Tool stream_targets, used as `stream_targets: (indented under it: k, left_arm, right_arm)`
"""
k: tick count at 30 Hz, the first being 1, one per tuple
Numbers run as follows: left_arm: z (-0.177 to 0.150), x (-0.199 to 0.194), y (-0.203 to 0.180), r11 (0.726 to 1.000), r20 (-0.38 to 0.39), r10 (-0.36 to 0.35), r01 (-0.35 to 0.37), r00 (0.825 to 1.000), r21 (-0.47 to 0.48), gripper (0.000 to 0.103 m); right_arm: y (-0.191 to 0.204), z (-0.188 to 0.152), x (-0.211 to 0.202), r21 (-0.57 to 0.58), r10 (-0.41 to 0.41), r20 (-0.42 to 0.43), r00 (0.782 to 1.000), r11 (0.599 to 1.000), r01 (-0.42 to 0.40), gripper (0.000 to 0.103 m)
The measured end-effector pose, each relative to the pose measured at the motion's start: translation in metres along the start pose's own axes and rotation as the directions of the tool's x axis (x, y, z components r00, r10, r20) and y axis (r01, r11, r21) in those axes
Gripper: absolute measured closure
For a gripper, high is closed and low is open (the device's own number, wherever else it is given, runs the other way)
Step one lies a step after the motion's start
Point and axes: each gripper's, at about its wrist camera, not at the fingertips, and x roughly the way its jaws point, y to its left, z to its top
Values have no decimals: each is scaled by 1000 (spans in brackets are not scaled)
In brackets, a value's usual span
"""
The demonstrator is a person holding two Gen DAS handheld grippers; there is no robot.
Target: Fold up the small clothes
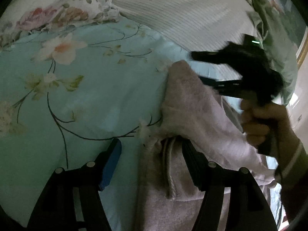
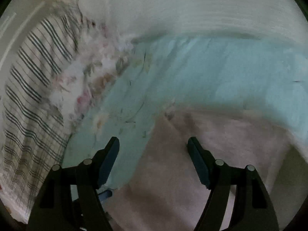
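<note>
A small pale pink garment (image 1: 184,115) with a drawstring lies bunched on the teal floral bedsheet (image 1: 96,96). My left gripper (image 1: 152,150) is open; the garment's edge lies between its fingers, against the right finger (image 1: 192,161). The right gripper (image 1: 204,71), blurred and held by a hand, hovers over the garment's far side with its jaws apart. In the right wrist view the right gripper (image 2: 154,144) is open and empty above the pink garment (image 2: 192,154), which spreads flat on the teal sheet (image 2: 211,73).
A white ribbed blanket (image 1: 182,13) lies at the back of the bed. A floral pillow (image 1: 50,13) sits at the back left. A striped cloth (image 2: 32,105) lies at the left in the right wrist view. A white wall edge (image 1: 302,88) shows at the right.
</note>
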Motion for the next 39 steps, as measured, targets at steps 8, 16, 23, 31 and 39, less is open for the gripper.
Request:
stream_targets:
  k: [8,16,23,31,39]
  left_arm:
    - [0,-4,9,999,26,-31,32,999,-36,37]
    - [10,-24,24,989,17,-28,31,999,-142,37]
    - [28,-12,-42,998,-63,-12,15,998,56,35]
    - [20,27,-37,952,-90,260,-239,962,190,33]
    - [14,30,-48,925,-64,310,-285,949,252,32]
  right_arm:
    - [-5,-14,-44,105,196,287,938,967,-234,29]
    - [-7,-133,-169,121,-37,343,939,993,-5,29]
    - [-49,-245,-266,336,-322,427,845,924,182,29]
    - [-90,-312,-314,495,-538,362,761,803,333,41]
    - [-66,-295,-321,381,-543,474,693,836,395,97]
